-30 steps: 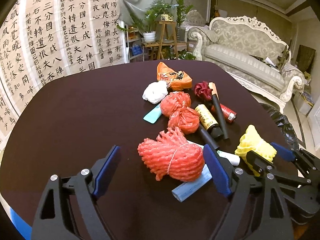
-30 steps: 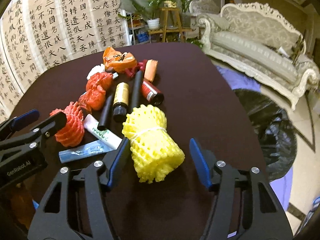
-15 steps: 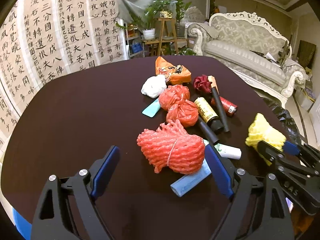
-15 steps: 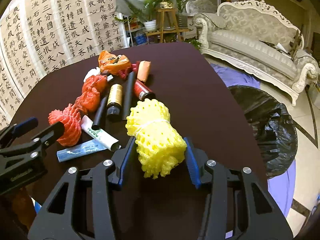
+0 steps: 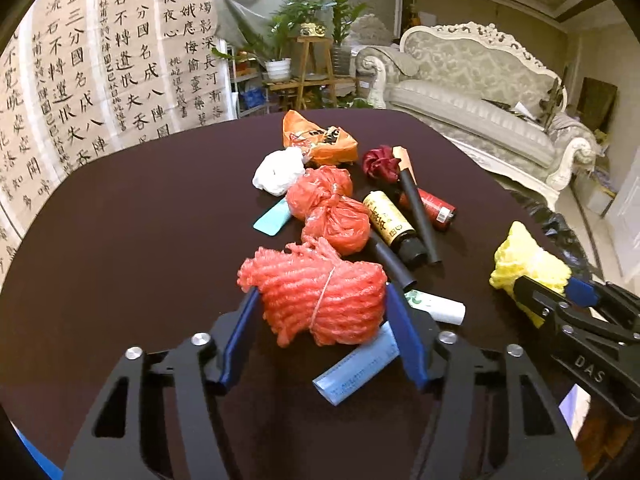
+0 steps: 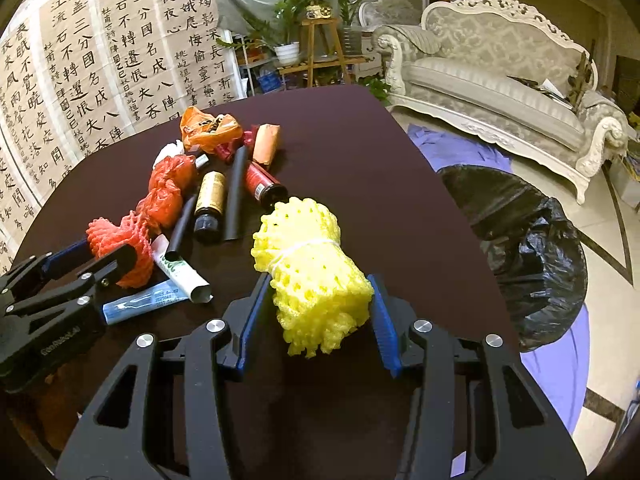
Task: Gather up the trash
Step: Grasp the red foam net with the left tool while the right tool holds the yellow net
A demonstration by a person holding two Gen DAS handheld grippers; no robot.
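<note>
My left gripper [image 5: 322, 304] is shut on a red foam net bundle [image 5: 320, 300] low over the dark table [image 5: 140, 240]. My right gripper [image 6: 316, 296] is shut on a yellow foam net bundle [image 6: 312, 272], which also shows at the right in the left wrist view [image 5: 528, 268]. The left gripper and the red bundle [image 6: 120, 240] show at the left in the right wrist view. A black trash bag [image 6: 528, 240] stands open on the floor past the table's right edge.
Trash lies in a heap: two red plastic bags [image 5: 328, 208], an orange wrapper [image 5: 320, 140], white paper [image 5: 280, 170], small bottles [image 5: 392, 224], black tubes [image 5: 418, 216], a white tube [image 5: 436, 306], a blue tube [image 5: 356, 368]. A sofa [image 6: 500, 80] stands beyond.
Both grippers have closed: the left on the red net bundle, the right on the yellow one. The right gripper has drawn the yellow bundle toward the table's right edge.
</note>
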